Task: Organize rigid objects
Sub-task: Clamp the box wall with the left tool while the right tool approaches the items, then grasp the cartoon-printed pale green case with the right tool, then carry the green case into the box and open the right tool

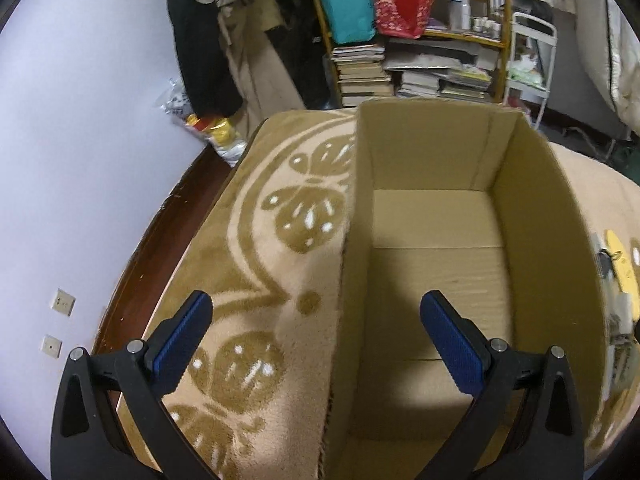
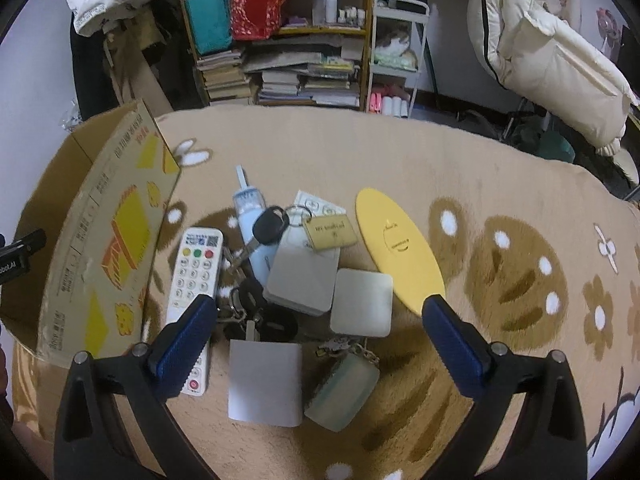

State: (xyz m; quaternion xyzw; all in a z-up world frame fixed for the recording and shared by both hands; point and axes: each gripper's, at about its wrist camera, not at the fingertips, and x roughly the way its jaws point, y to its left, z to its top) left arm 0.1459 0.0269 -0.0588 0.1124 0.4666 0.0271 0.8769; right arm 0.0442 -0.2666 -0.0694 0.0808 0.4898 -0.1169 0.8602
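Note:
An open cardboard box (image 1: pixel 432 240) stands on the patterned blanket with nothing inside; its printed side (image 2: pixel 108 236) shows in the right wrist view. My left gripper (image 1: pixel 316 312) hangs open above the box's left wall. A pile lies right of the box: a white remote (image 2: pixel 194 276), a pale blue bottle (image 2: pixel 252 216), black keys (image 2: pixel 270 226) with a tan tag (image 2: pixel 330 232), a yellow oval board (image 2: pixel 398 248), grey square pads (image 2: pixel 362 302), a white block (image 2: pixel 265 384) and a greenish case (image 2: pixel 344 390). My right gripper (image 2: pixel 316 316) stands open just above this pile.
The beige and brown blanket (image 2: pixel 500 200) covers the bed, with bare room right of the pile. Behind stand a shelf with stacked books (image 2: pixel 280 76), bags and bottles, a white rack (image 2: pixel 394 52) and a hanging cream coat (image 2: pixel 552 64). A wall (image 1: pixel 80 140) lies left.

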